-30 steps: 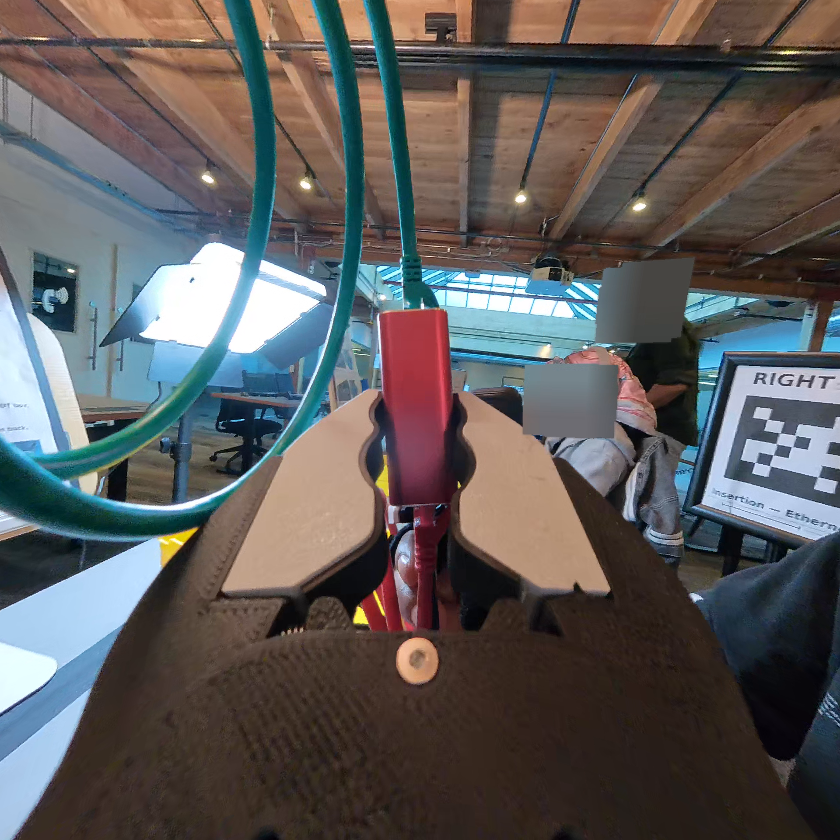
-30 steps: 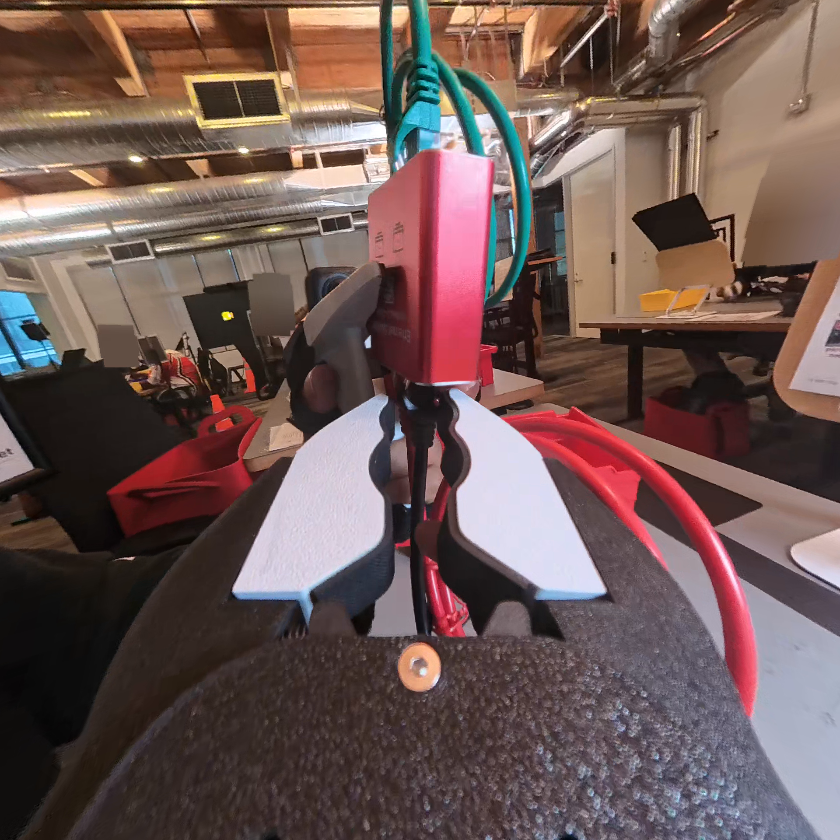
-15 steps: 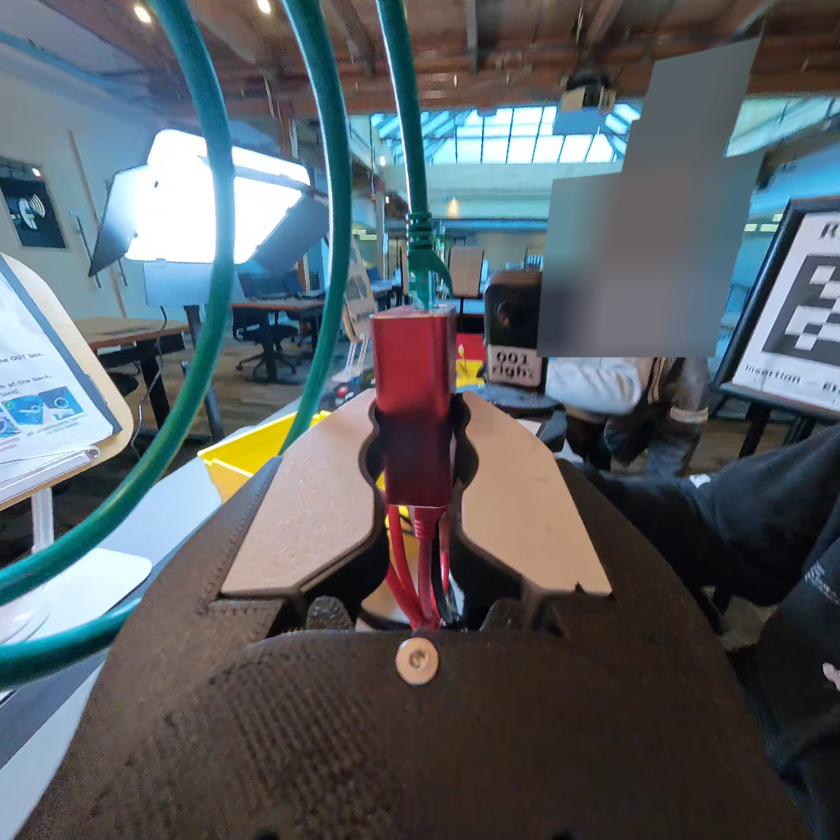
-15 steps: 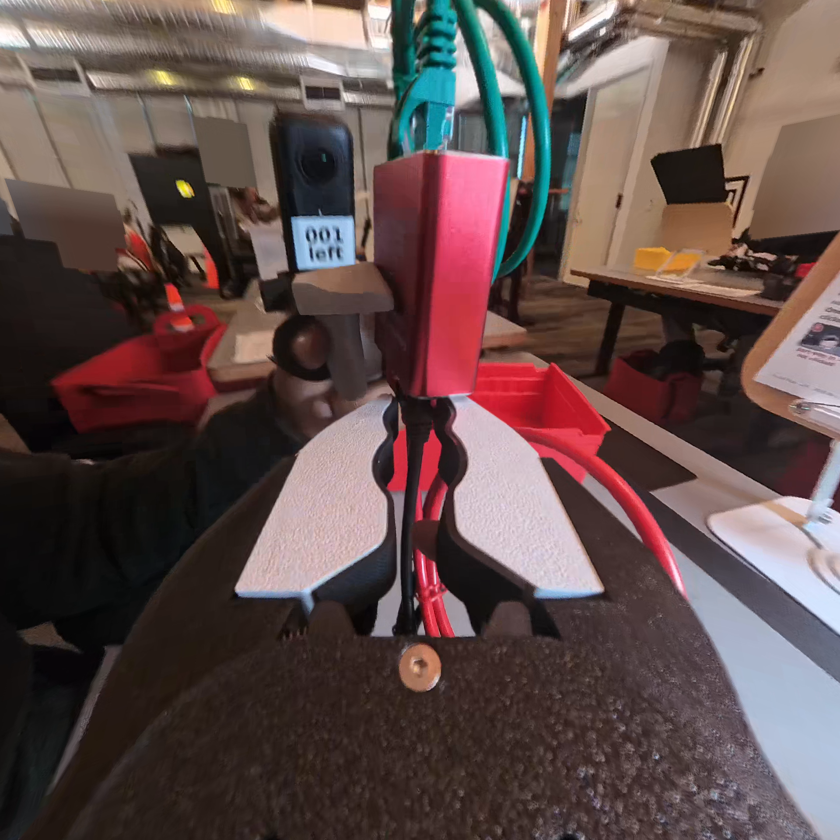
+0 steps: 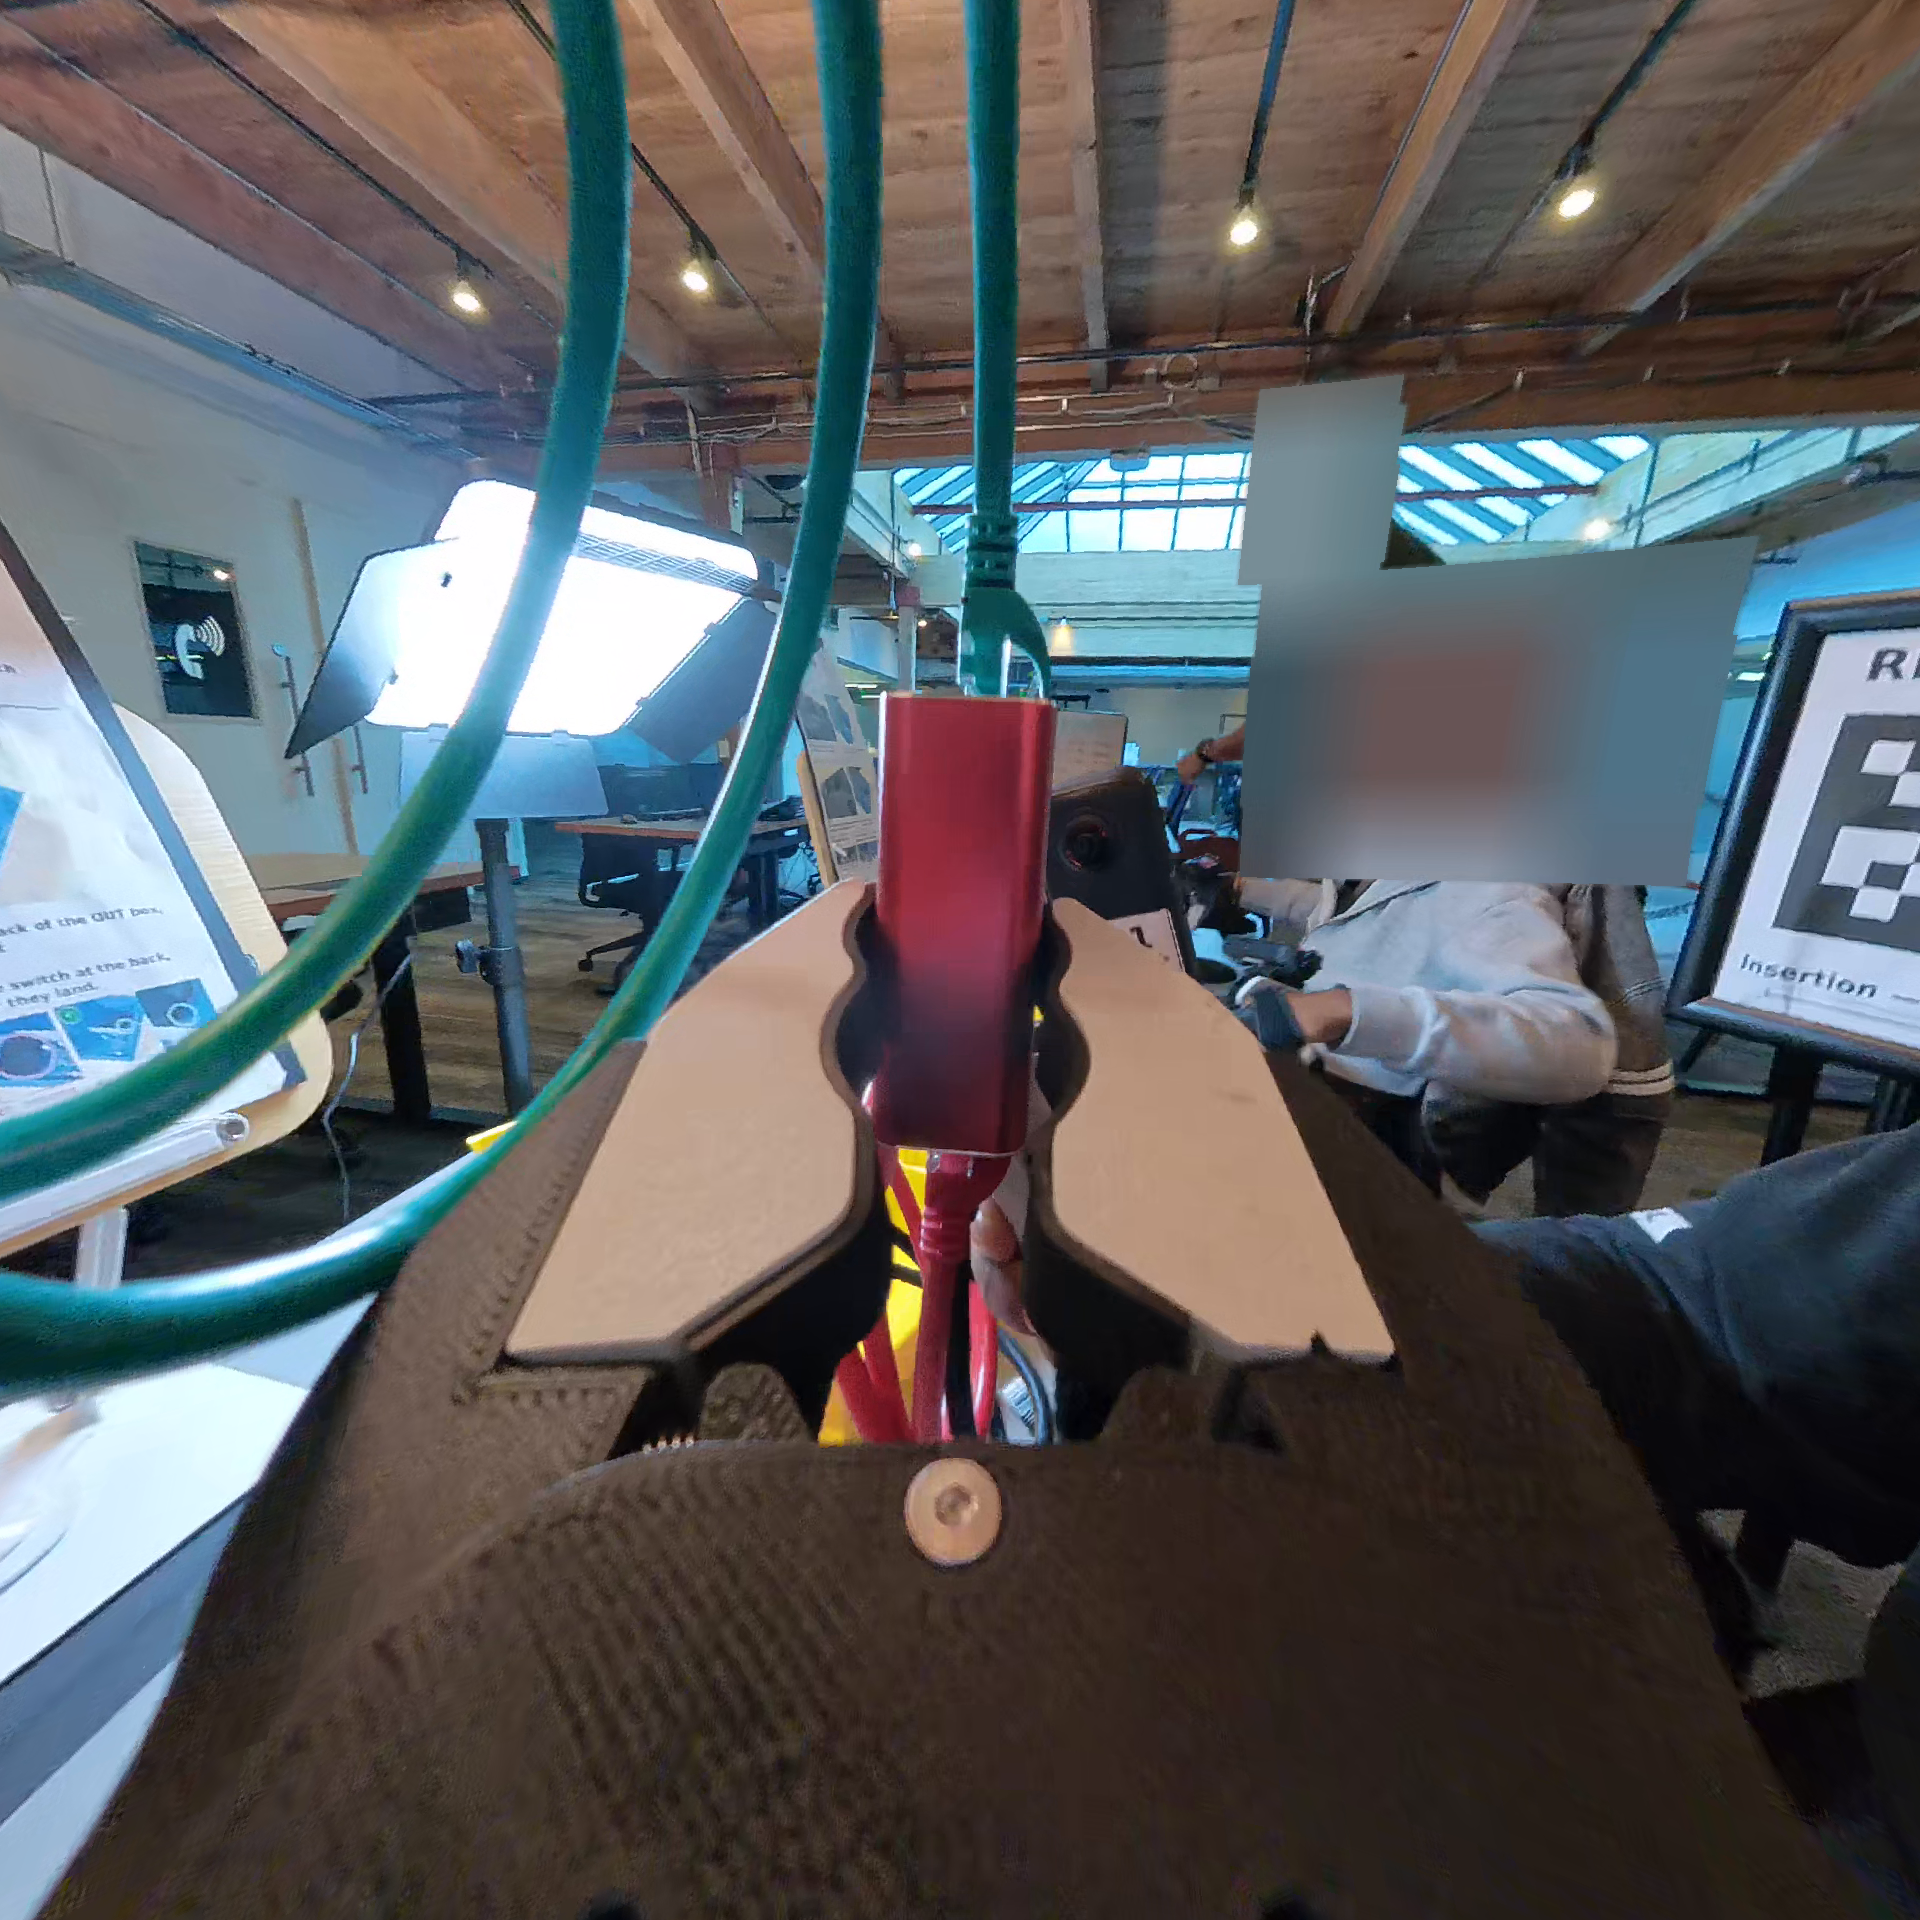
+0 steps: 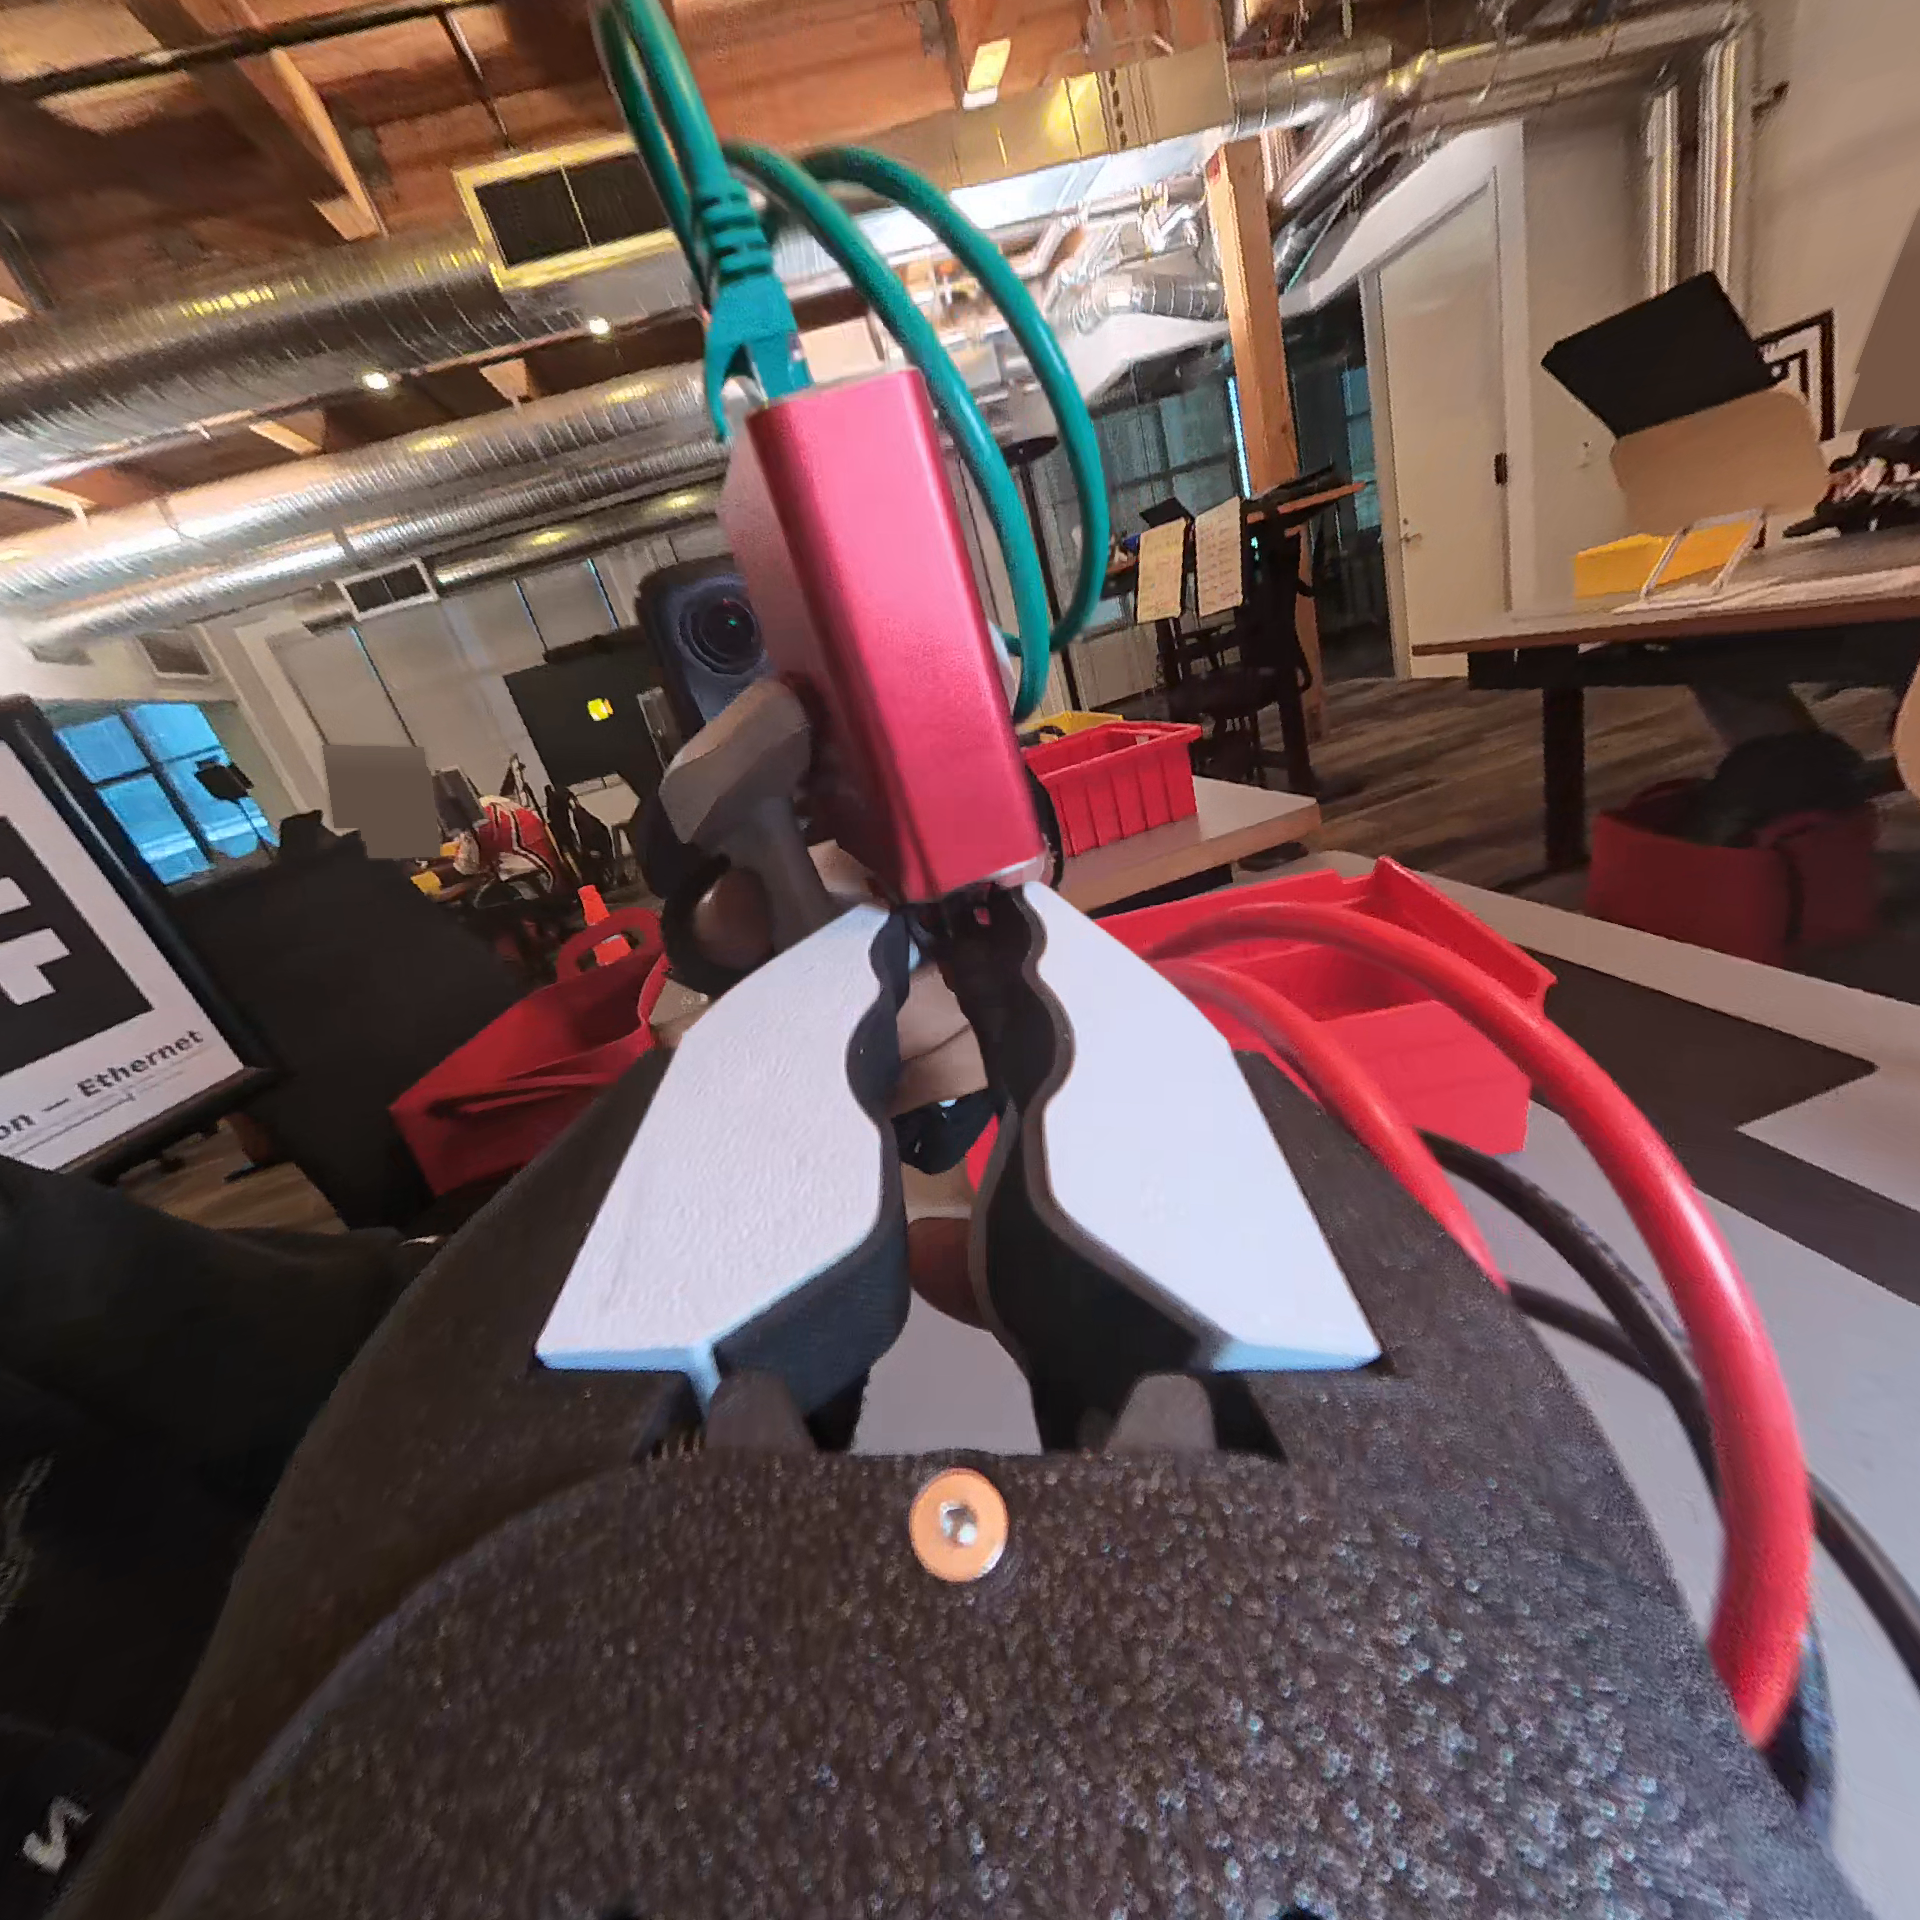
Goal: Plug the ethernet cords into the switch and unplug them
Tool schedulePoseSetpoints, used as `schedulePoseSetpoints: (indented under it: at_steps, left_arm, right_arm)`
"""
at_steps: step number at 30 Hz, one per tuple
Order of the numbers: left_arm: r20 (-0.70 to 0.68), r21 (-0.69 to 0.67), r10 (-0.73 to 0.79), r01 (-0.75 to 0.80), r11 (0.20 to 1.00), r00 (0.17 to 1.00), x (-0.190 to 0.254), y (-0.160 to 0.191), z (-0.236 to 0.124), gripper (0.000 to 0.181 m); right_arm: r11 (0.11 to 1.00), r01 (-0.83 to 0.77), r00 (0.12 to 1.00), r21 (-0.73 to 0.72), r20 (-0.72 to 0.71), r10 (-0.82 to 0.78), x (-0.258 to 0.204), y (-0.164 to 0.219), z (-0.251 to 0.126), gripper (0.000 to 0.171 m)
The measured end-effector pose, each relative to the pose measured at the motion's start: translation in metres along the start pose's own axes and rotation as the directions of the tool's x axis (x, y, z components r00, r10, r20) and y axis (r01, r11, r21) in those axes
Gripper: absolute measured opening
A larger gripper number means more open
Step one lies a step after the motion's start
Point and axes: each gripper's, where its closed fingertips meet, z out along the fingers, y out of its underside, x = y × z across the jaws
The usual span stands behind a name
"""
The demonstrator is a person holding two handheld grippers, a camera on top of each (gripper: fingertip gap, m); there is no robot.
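Red switch (image 5: 961, 925): clamped upright between the left gripper (image 5: 958, 1039) fingers, held up in the air.
Green cord (image 5: 992, 582): plugged into its top end.
Right gripper (image 6: 951, 997): pinching the black cord (image 6: 971, 987) just under the switch.
Change: the switch leaned over from upright a second earlier.
Meaning: probably a pull starting on the bottom plug.

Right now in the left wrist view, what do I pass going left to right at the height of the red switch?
Paper instruction sheet on a wooden stand → bright studio light panel → red metal switch clamped in the left hand-held gripper → person in a pale jacket → black-framed sign.
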Motion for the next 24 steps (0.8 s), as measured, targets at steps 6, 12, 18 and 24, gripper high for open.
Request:
schedulePoseSetpoints:
  at_steps: [6, 12, 18, 24]
  left_arm:
    - [0.019, -0.053, 0.098, -0.097, 0.994, 0.995, -0.001, 0.008, 0.001, 0.027]
    - [-0.003, -0.078, 0.144, -0.144, 0.987, 0.99, 0.0, 0.013, -0.001, 0.026]
    - [-0.032, 0.041, 0.217, -0.215, 0.976, 0.976, 0.024, -0.028, -0.002, 0.026]
    - [0.184, 0.058, 0.169, -0.183, 0.981, 0.968, -0.026, -0.056, -0.051, 0.027]
  right_arm:
    - [0.998, -0.004, 1.0, -0.07, -0.013, 0.003, 0.007, 0.009, -0.001, 0.015]
    - [0.992, -0.001, 1.0, -0.123, -0.012, -0.001, 0.007, 0.02, 0.002, 0.015]
    - [0.965, -0.026, 1.0, -0.26, -0.006, 0.026, 0.009, 0.076, 0.021, 0.014]
    - [0.942, 0.115, 0.989, -0.315, 0.125, -0.08, -0.025, 0.048, 0.017, 0.015]
